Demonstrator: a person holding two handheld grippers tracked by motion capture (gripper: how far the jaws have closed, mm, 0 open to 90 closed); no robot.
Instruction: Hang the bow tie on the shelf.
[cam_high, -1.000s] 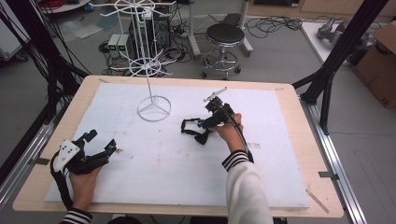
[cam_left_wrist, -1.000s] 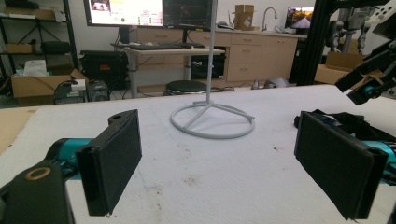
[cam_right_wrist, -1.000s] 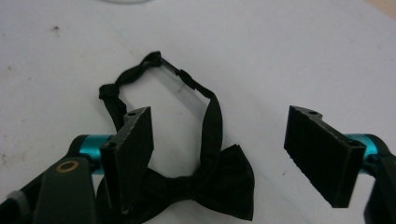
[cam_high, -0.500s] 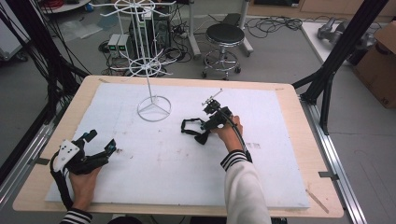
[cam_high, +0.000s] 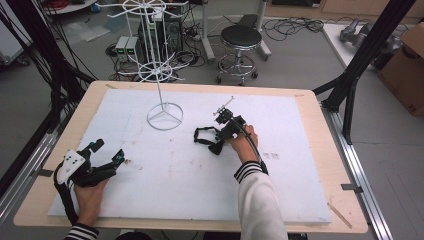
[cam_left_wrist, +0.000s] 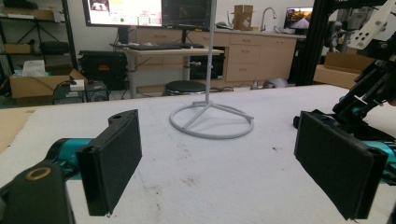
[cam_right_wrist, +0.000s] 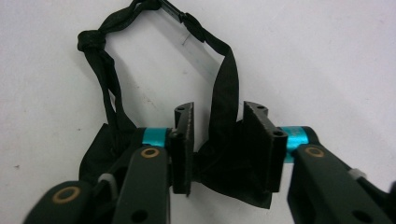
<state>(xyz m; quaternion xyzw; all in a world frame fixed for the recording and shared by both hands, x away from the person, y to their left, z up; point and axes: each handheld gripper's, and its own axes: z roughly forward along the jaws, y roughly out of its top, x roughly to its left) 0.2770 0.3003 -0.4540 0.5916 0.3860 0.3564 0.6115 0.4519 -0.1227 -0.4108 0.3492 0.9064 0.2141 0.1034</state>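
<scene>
A black bow tie (cam_high: 202, 135) with its neck strap looped out lies on the white foam board (cam_high: 165, 170) right of centre. My right gripper (cam_high: 216, 143) points down over it. In the right gripper view the bow tie (cam_right_wrist: 223, 84) runs up between the two pads of the right gripper (cam_right_wrist: 217, 119); the jaws have just been closing, and a gap still shows beside the left pad. At the front left, my left gripper (cam_high: 108, 150) rests on the board, held by a hand. Its pads (cam_left_wrist: 114, 163) stand wide open with nothing between them.
A white wire display stand (cam_high: 160, 95) rises from a ring base at the board's back left, ahead of the left gripper as the stand (cam_left_wrist: 210, 70). The wooden table edge (cam_high: 327, 150) frames the board. A stool (cam_high: 241, 36) and black frame posts (cam_high: 360, 65) stand beyond.
The right gripper's jaws have drawn closer together around the bow tie, and the hand has barely shifted. The left hand and its gripper have stayed put.
</scene>
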